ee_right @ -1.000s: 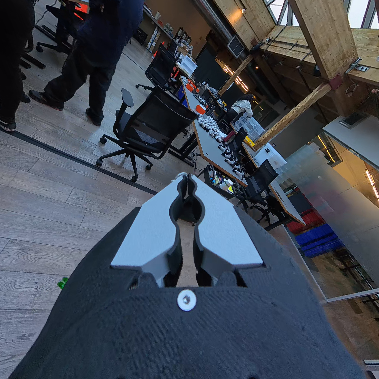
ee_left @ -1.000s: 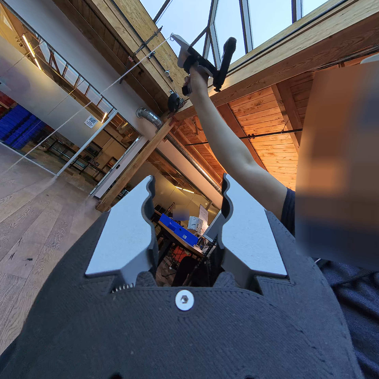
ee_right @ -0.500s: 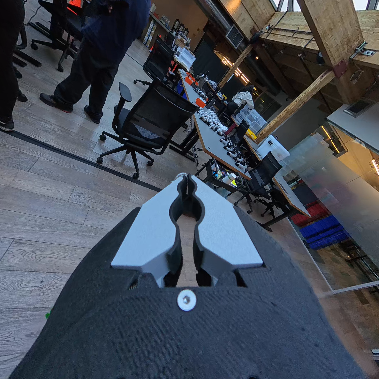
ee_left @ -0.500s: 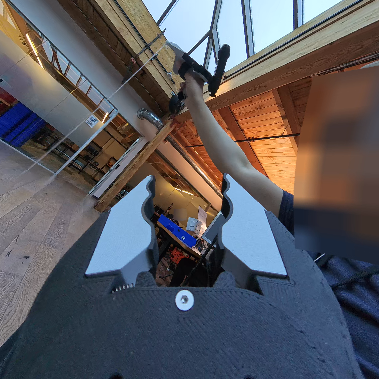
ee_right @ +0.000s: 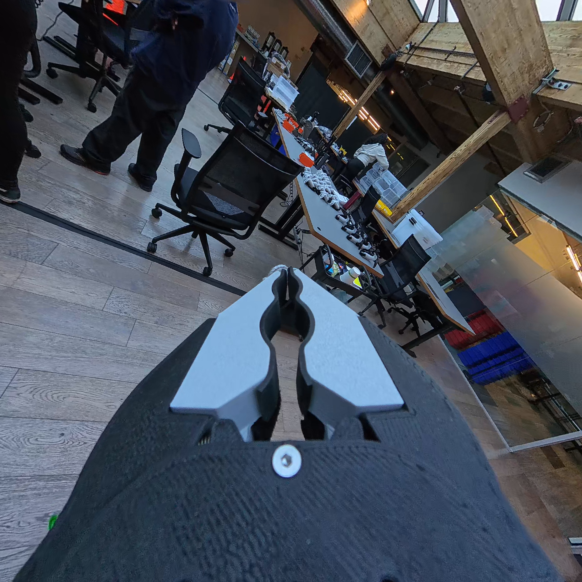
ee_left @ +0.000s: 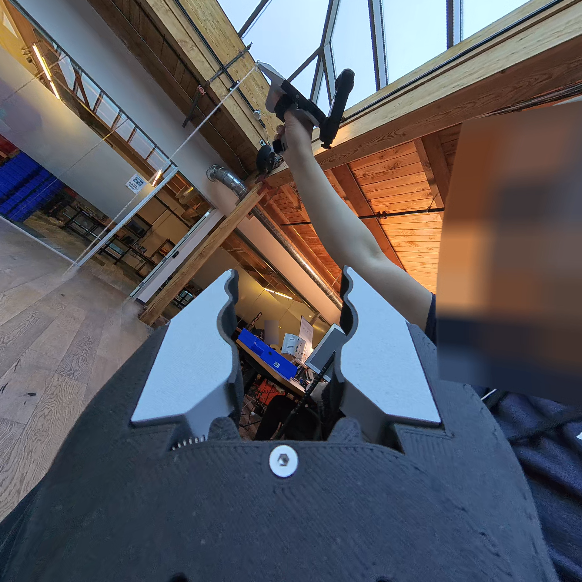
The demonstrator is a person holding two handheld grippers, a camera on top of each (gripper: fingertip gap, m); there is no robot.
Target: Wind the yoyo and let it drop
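My right gripper (ee_right: 287, 277) is shut on a white string (ee_right: 278, 268) that peeks out at its tips. In the left wrist view the right gripper (ee_left: 263, 67) is held high on a raised arm. The string (ee_left: 189, 140) runs taut from its tips down to the left toward the floor. A small green thing (ee_right: 52, 521) shows at the edge of the gripper body, low on the left; I cannot tell if it is the yoyo. My left gripper (ee_left: 288, 283) is open and empty, and points up toward the ceiling.
A black office chair (ee_right: 233, 189) and long desks (ee_right: 327, 220) with many small items stand ahead. People stand at the far left (ee_right: 163, 78). A black strip (ee_right: 126, 248) crosses the wooden floor. A glass wall (ee_right: 519, 299) is on the right. A blue bin (ee_left: 267, 352) sits on a desk. The left gripper's tips are roughly 50 centimeters from the right gripper's.
The raised right gripper has shifted slightly with the string still taut. The green thing has slid lower in the right wrist view. Both grippers keep the same opening.
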